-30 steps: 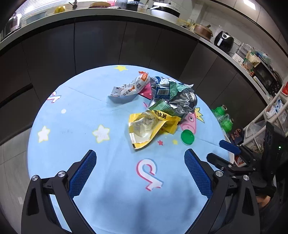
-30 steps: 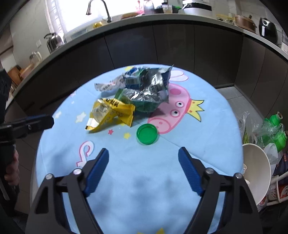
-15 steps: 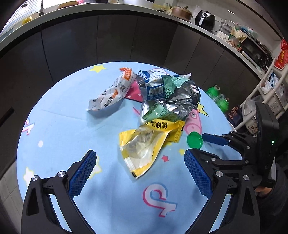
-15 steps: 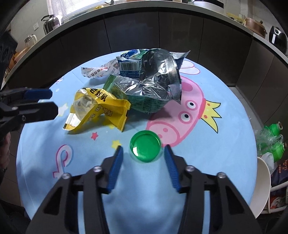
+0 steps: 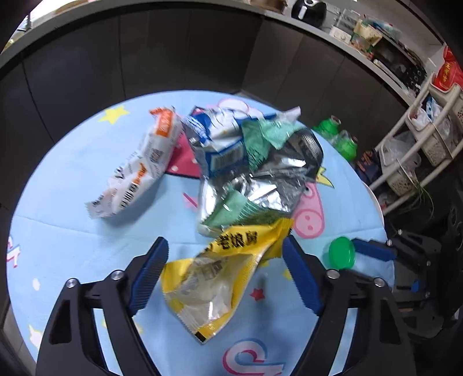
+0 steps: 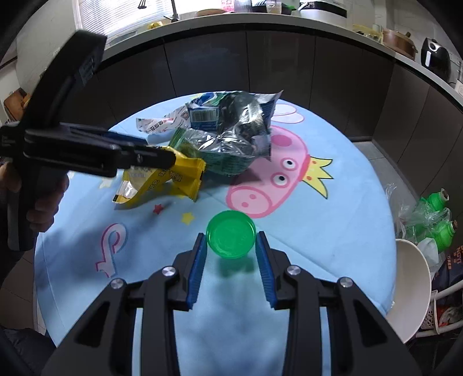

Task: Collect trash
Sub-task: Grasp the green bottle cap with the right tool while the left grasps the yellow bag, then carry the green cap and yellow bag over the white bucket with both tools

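On the round blue cartoon tablecloth lie a yellow snack wrapper, a silver and green foil bag, a blue and white packet and a white and orange wrapper. My left gripper is open, its jaws on either side of the yellow wrapper. My right gripper is shut on a green plastic lid, its pads touching both sides. The lid also shows in the left wrist view.
A white bowl sits past the table's right edge, with green bottles in a plastic bag beside it. Dark cabinets and a cluttered counter curve behind. White storage racks stand at the right.
My left gripper moved forward and its jaws narrowed around the yellow wrapper. My right gripper closed further onto the green lid.
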The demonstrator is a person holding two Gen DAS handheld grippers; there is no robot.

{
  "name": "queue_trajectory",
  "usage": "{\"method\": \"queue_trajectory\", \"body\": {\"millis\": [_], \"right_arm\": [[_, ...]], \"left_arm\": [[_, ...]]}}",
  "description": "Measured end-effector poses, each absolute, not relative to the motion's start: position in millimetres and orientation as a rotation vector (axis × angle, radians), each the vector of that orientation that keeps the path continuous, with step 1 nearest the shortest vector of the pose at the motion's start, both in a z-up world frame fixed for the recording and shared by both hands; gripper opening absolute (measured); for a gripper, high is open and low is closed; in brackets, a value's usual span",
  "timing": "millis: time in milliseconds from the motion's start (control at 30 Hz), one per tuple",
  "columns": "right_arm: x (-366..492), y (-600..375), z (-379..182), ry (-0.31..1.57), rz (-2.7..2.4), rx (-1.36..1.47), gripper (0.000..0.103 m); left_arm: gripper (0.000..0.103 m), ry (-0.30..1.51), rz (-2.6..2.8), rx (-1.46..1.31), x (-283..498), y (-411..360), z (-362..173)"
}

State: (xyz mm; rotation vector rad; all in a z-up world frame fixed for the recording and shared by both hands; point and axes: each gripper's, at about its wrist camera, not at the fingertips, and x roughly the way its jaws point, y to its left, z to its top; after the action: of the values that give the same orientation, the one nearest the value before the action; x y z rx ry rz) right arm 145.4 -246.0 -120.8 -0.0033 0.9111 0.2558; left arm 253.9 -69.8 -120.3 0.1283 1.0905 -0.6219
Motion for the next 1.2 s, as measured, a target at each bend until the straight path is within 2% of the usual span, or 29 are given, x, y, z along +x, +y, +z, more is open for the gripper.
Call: {"method": "queue_trajectory", "body": {"millis": [133,267,367,433,600,1200], "right_arm": [[142,-250,-117,0.899,0.252,0.022,0.035],[141,-249,-119,0.894,0.254,0.032,0.035],[137,-248,-119,0.895,0.259,0.038,0.035],[133,-249,-117,0.89,0.264,0.043,0.035],[125,-252,-109,0.868,0.267,0.055,0.035],[91,-293,-64,0.74,0.207,0.106,0.035]], "left_arm": [[0.058,1.123,-0.656,0.143,238,-75,-123],[0.054,1.143,-0.652,0.154,221,-78,-127],[0.042,1.16,-0.64,0.131,218,-77,-130],[0.013,1.165,-0.618,0.088,216,-73,-129],[0.009,1.141,-0.583,0.012,207,-68,-117],[0.008,0.963,-0.62,0.031,156,-104,-40]]}}
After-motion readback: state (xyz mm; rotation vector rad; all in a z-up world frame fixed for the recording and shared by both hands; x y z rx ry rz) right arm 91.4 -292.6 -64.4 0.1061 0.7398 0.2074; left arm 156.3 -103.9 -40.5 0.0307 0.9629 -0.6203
